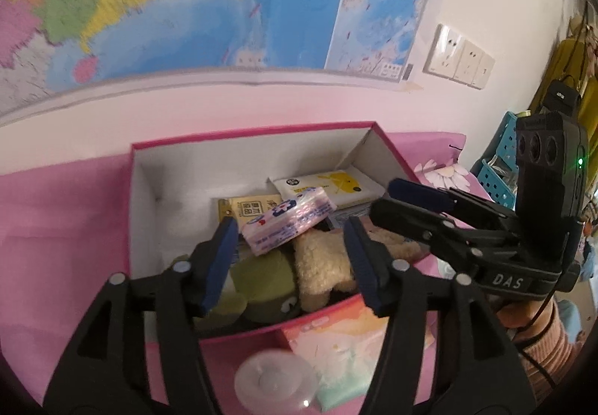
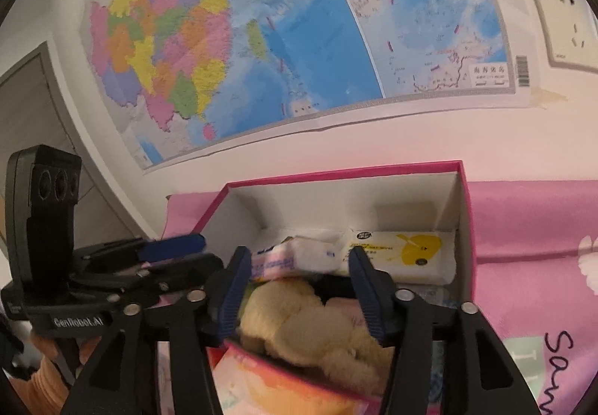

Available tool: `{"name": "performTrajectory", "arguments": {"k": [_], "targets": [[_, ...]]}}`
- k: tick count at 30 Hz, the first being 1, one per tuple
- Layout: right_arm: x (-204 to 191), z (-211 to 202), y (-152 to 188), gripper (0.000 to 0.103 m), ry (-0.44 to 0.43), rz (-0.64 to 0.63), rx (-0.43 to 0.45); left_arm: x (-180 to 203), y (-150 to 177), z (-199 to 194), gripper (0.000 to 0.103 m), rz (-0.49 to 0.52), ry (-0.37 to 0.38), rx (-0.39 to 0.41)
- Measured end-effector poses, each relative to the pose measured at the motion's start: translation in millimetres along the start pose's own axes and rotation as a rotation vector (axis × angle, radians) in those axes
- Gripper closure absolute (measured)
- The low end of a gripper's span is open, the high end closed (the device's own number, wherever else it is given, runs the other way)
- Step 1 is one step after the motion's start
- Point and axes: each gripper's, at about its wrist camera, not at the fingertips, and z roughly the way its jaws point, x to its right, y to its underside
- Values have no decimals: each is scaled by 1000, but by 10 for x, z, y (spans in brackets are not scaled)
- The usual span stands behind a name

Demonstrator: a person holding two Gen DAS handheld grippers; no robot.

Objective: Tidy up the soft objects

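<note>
While the pink box (image 1: 138, 213) sits open on the pink cloth (image 1: 63, 213), a cream plush (image 1: 321, 265) lies inside beside a green plush (image 1: 261, 280), under a pink tissue pack (image 1: 287, 224). Both the left gripper (image 1: 291, 258) and right gripper (image 2: 299, 288) have jaws apart, gripping nothing, with the plushes below and between them.

A home, likely a bedroom, is showing here. A colourful wall map (image 2: 299, 34) is hanging across the upper frame, with wall sockets (image 1: 459, 56) sitting at its right. A pink flowered cloth (image 2: 542, 228) is covering the surface below, and yellow clothes (image 1: 572, 52) are hanging at the far right edge.
</note>
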Motion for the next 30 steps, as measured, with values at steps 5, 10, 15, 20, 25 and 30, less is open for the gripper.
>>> {"name": "performTrajectory", "arguments": {"k": [5,10,15,20,25,30], "targets": [[-133,-280,165,18,28,-71,31,77,154,-306,13,14,-39,76],[-310,-559,410,5,70,-147,62,171,421,-597,3,23,-92,132],[-483,-801,711,0,147,-199,82,213,756,-750,0,-1,-143,119],[-562,-941,969,0,169,-196,69,249,1088,-772,0,-16,-191,80],[-657,-1012,1176,0,166,-204,42,311,1344,-838,0,-33,-208,76],[-658,-1019,1326,0,196,-243,-10,343,1488,-809,1,-34,-227,48]]}}
